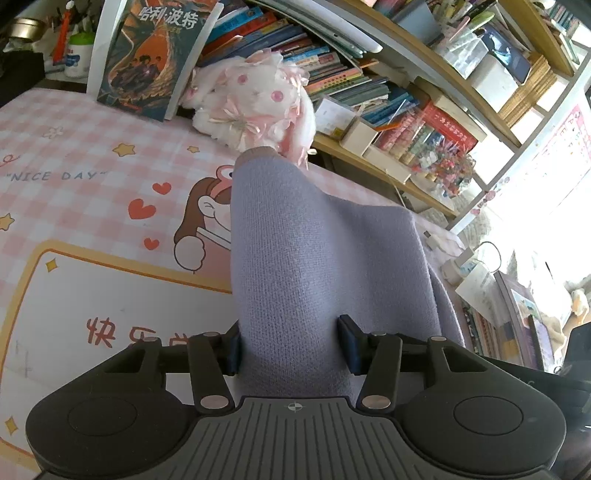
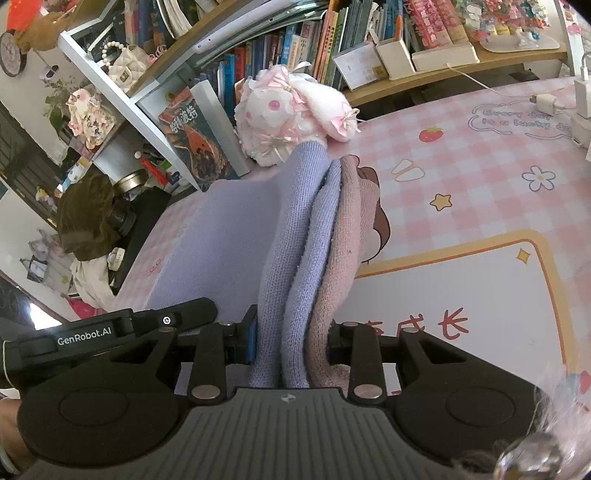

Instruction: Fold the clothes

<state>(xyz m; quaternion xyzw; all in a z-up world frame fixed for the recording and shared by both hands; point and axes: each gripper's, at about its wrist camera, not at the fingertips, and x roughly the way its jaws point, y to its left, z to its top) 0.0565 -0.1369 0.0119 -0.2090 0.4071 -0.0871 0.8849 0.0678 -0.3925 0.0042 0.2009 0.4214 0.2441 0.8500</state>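
Note:
A lilac knitted garment with a dusty-pink band lies on the pink checked desk mat. My left gripper holds a wide fold of it between its blue pads, fabric filling the gap. In the right wrist view the same knit bunches into several lilac and pink ridges that run between the fingers of my right gripper, which is shut on them. Both held ends rise off the mat while the rest of the cloth stretches away toward the plush toy.
A white and pink plush toy sits at the far end of the garment, beside a leaning book. Shelves packed with books line the back. A charger and cable lie at the mat's far right.

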